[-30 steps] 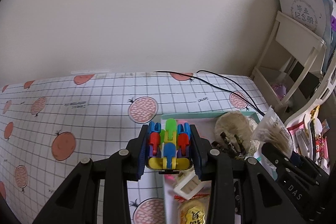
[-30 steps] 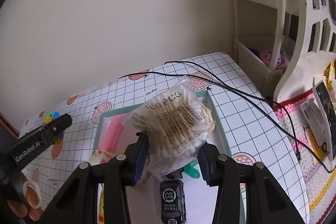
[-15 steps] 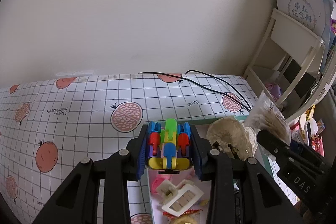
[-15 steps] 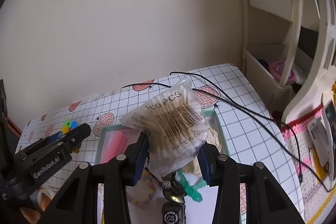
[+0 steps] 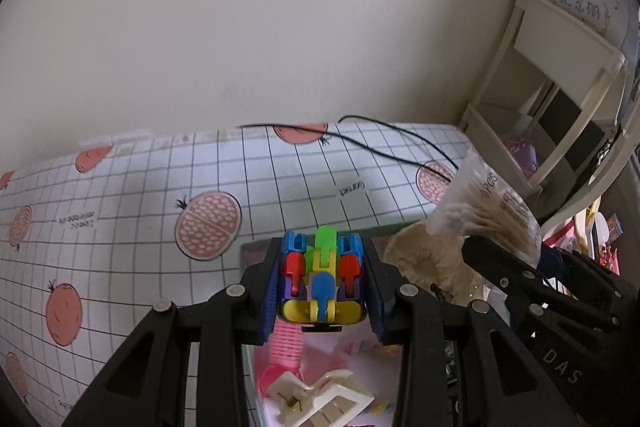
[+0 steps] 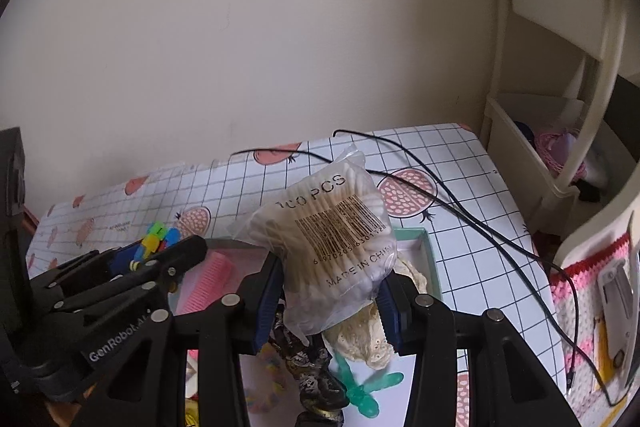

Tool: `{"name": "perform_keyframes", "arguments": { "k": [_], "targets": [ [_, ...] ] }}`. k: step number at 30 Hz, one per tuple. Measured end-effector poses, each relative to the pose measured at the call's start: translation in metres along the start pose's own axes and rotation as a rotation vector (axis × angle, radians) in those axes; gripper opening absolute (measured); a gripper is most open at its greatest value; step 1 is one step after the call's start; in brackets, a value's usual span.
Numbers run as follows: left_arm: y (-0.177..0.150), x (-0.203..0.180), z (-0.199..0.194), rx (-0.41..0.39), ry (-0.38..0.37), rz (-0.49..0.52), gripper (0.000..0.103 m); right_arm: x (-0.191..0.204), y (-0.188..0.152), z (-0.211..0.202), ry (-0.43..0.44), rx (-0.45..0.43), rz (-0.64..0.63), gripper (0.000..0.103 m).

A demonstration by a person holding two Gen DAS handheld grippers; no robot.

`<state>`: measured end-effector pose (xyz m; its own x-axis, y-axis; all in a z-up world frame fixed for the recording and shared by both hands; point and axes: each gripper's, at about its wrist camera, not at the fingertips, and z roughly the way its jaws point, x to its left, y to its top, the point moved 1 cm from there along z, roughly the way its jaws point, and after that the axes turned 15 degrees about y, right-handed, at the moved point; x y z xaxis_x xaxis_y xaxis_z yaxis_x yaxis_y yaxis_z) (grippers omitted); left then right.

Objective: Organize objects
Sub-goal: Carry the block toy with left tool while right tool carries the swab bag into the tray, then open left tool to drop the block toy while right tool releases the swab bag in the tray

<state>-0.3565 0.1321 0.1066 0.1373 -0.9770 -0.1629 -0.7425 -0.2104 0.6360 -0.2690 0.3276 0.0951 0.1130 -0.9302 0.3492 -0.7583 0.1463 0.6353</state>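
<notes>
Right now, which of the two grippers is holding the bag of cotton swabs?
The right gripper. Its fingers clamp the clear bag of cotton swabs, printed with a barcode. The left gripper instead grips a multicoloured plastic toy.

Glossy plastic toy (image 5: 322, 277); clear crinkled plastic bag (image 6: 336, 247) of cotton swabs; smooth printed tablecloth (image 5: 160, 187) beneath both.

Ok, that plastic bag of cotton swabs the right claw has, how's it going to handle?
The bag of cotton swabs probably weighs little. Its thin film bulges above the right claw, so it likely squashes and could slip. The loose top corner looks floppy.
</notes>
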Motion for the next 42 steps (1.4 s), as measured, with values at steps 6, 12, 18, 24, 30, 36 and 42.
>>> {"name": "perform_keyframes", "arguments": {
  "k": [6,12,18,24,30,36,42],
  "targets": [
    [-0.006,-0.003,0.011,0.04,-0.001,0.005,0.038,-0.006,-0.003,0.013,-0.01,0.05,0.001,0.046],
    [-0.015,-0.007,0.02,0.071,0.011,0.02,0.038,-0.006,-0.01,0.02,-0.009,0.08,0.0,0.046],
    [-0.02,-0.006,0.027,0.098,0.021,0.032,0.038,-0.005,-0.016,0.025,-0.006,0.099,-0.005,0.046],
    [-0.02,-0.005,0.027,0.099,0.029,0.041,0.038,-0.009,-0.019,0.029,-0.007,0.112,0.008,0.046],
    [-0.021,-0.009,0.026,0.098,0.036,0.066,0.038,-0.01,-0.023,0.032,-0.014,0.124,0.01,0.048],
    [-0.022,-0.01,0.024,0.098,0.031,0.08,0.038,-0.009,-0.023,0.031,-0.017,0.123,0.008,0.048],
    [-0.023,-0.011,0.022,0.103,0.022,0.09,0.044,-0.012,-0.024,0.029,-0.022,0.122,0.017,0.049]
  ]
}}
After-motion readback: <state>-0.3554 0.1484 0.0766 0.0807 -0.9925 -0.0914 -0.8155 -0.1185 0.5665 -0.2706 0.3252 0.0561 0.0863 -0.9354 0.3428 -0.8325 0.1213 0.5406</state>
